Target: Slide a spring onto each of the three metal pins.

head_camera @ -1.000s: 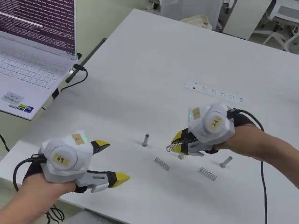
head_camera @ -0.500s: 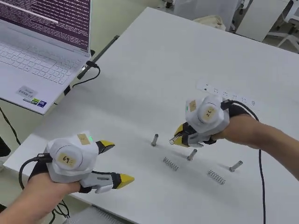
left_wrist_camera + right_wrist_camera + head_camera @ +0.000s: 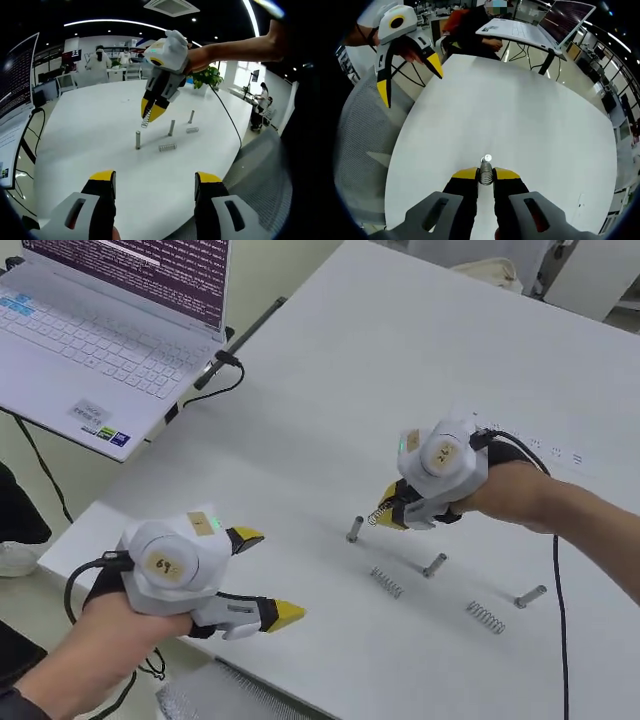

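The white right gripper [image 3: 392, 517] has its yellow-tipped jaws clamped on a small coiled steel spring [image 3: 378, 513]. The spring pokes out past the tips and hangs just above the nearest short metal pin [image 3: 354, 530], apart from it. In the right gripper view the shiny top of that pin lies just beyond the spring's end. The second metal pin [image 3: 434, 565] and the third metal pin [image 3: 530, 595] stand bare on the white table [image 3: 330, 390]. One loose spring [image 3: 386, 582] lies flat between the first two pins, and another loose spring [image 3: 484, 616] lies near the third. The left gripper [image 3: 268, 575] hovers at the table's near edge, jaws spread wide, holding nothing.
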### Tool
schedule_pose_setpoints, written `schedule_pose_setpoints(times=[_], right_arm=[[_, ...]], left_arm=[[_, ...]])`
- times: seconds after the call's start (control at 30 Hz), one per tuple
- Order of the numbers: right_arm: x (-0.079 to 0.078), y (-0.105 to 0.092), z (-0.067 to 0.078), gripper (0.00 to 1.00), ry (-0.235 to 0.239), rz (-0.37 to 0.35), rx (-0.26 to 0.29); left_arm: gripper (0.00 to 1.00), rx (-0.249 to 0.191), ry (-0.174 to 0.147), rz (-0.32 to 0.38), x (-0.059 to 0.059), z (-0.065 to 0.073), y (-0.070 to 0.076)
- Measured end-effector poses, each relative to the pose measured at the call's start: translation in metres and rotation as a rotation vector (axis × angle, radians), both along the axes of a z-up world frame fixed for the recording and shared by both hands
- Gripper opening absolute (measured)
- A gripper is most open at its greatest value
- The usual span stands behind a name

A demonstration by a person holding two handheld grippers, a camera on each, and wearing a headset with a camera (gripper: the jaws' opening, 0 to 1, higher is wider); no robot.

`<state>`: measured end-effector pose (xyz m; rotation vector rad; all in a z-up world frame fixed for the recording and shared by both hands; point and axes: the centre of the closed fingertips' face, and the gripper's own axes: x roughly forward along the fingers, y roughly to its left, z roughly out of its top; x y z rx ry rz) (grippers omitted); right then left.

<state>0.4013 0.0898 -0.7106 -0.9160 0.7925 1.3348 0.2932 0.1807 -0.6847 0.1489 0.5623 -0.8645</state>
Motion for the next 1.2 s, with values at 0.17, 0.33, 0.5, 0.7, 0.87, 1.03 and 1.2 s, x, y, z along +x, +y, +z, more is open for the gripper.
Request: schedule_pose_setpoints(times=[0.17, 0.33, 0.5, 0.7, 0.87, 1.03, 1.2], right_arm=[[0.001, 0.005, -0.004, 0.09, 0.007, 0.010, 0.000], [0.003, 0.007, -0.007, 0.09, 0.012, 0.012, -0.002], [0.002, 0.009, -0.009, 0.09, 0.014, 0.021, -0.007], [0.002, 0.015, -0.011, 0.09, 0.016, 0.029, -0.007], [0.002, 0.017, -0.013, 0.09, 0.015, 0.034, -0.013], [0.002, 0.017, -0.016, 0.09, 0.020, 0.038, -0.022], [0.001, 0.018, -0.019, 0.09, 0.028, 0.040, -0.030]], left_arm=[[0.59, -0.002, 0.004, 0.012, 0.000, -0.001, 0.004], [0.59, -0.001, 0.009, 0.017, -0.001, -0.003, 0.006], [0.59, -0.006, 0.017, 0.021, -0.002, -0.003, 0.006], [0.58, -0.009, 0.019, 0.027, -0.003, -0.004, 0.007], [0.58, -0.009, 0.024, 0.029, -0.004, -0.005, 0.008], [0.58, -0.013, 0.027, 0.033, -0.005, -0.006, 0.010], [0.58, -0.016, 0.025, 0.036, -0.003, -0.005, 0.010]])
